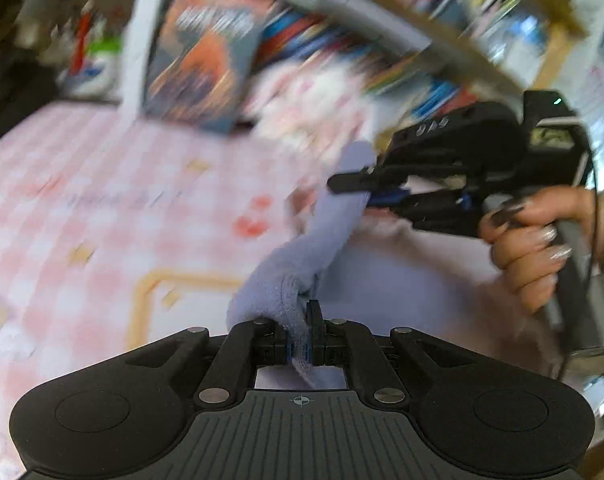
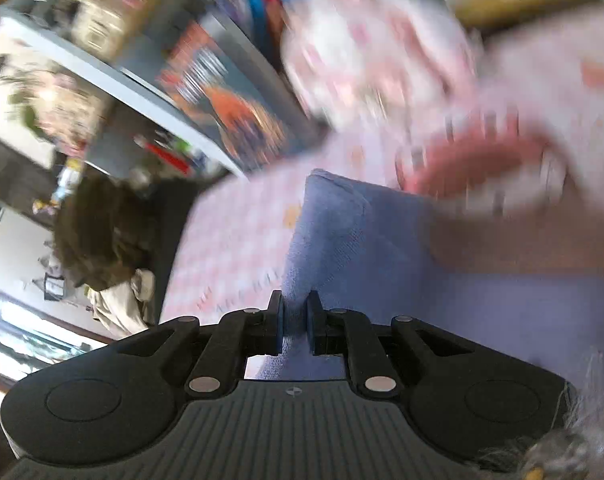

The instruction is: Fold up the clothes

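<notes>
A lavender fleece cloth (image 1: 302,248) hangs stretched in the air between my two grippers, above a pink checked bedspread (image 1: 101,200). My left gripper (image 1: 299,332) is shut on one bunched end of it at the bottom of the left wrist view. In that same view the right gripper (image 1: 366,190), held by a hand (image 1: 530,240), pinches the far end. In the right wrist view my right gripper (image 2: 294,320) is shut on an edge of the lavender cloth (image 2: 362,232), which spreads away to the right. Both views are blurred by motion.
A pink-and-white patterned garment (image 1: 314,100) lies heaped at the far side of the bed. Behind it stand a bookshelf (image 1: 342,32) of colourful books and a large picture book (image 1: 201,60). A dark furry heap (image 2: 101,236) sits beside the bed in the right wrist view.
</notes>
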A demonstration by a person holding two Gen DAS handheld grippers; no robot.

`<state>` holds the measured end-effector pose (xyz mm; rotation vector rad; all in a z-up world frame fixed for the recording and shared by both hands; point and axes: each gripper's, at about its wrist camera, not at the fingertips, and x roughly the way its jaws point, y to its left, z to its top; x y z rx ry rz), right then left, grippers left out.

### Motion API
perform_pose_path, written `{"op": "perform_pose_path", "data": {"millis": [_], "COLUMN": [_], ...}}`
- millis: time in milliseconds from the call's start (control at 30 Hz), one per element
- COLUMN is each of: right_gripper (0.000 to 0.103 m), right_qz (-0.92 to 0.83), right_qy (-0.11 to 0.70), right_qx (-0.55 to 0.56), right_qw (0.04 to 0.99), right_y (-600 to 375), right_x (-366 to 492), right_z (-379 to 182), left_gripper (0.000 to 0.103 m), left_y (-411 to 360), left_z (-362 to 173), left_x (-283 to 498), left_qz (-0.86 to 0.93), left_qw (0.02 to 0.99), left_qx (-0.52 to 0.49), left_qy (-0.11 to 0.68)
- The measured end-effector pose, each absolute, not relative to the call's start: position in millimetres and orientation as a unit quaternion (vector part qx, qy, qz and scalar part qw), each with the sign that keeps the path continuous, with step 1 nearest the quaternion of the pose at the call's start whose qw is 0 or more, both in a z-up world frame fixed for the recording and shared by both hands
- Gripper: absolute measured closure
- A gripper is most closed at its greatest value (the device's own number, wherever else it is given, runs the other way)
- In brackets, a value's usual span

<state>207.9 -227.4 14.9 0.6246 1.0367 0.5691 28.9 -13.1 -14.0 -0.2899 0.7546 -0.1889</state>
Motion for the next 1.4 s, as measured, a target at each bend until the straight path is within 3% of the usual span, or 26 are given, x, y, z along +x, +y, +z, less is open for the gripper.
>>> {"op": "perform_pose_path", "data": {"millis": [300,433,767,1067,1133,1200,1367,1400], "right_gripper": [0.091,0.062,0.062,0.065,0.065,0.065,0.065,0.065], "right_qz": [0.31,0.284,0.187,0.116,0.125,0.131,0.145,0.148], "right_qy": [0.441,0.458,0.453,0.446,0.447,0.451,0.452,0.452], "right_qx": [0.178,0.181,0.202,0.22,0.212,0.199,0.194,0.194], "right_qw": [0.824,0.822,0.848,0.859,0.86,0.86,0.859,0.858], "right_y": [-116.5,-128.7,-258.7,-345.2,-346.2,-346.1,-356.1,-358.5], "right_x": [213.3,201.3,131.1,91.9,88.2,86.2,90.6,91.9], "right_z": [14.8,-2.6,-15.9,-33.2,-34.2,-35.8,-36.2,-36.1], "left_gripper": [0.098,0.097,0.093,0.09,0.084,0.073,0.066,0.058], "left_y": [33.4,41.8,51.6,14.5,3.7,-2.8,8.9,12.9], "left_z": [-23.2,-35.8,-43.6,4.5,13.6,15.1,-8.6,-12.3], "left_x": [48.2,57.0,63.0,62.7,61.7,62.0,55.9,52.5], "left_qz": [-0.069,-0.074,-0.075,-0.041,-0.034,-0.024,0.037,0.05], "left_qw": [0.913,0.906,0.898,0.926,0.93,0.927,0.903,0.899], "left_qx": [-0.122,-0.129,-0.145,-0.057,-0.038,-0.021,-0.027,-0.035], "left_qy": [0.384,0.397,0.41,0.371,0.365,0.374,0.426,0.433]}}
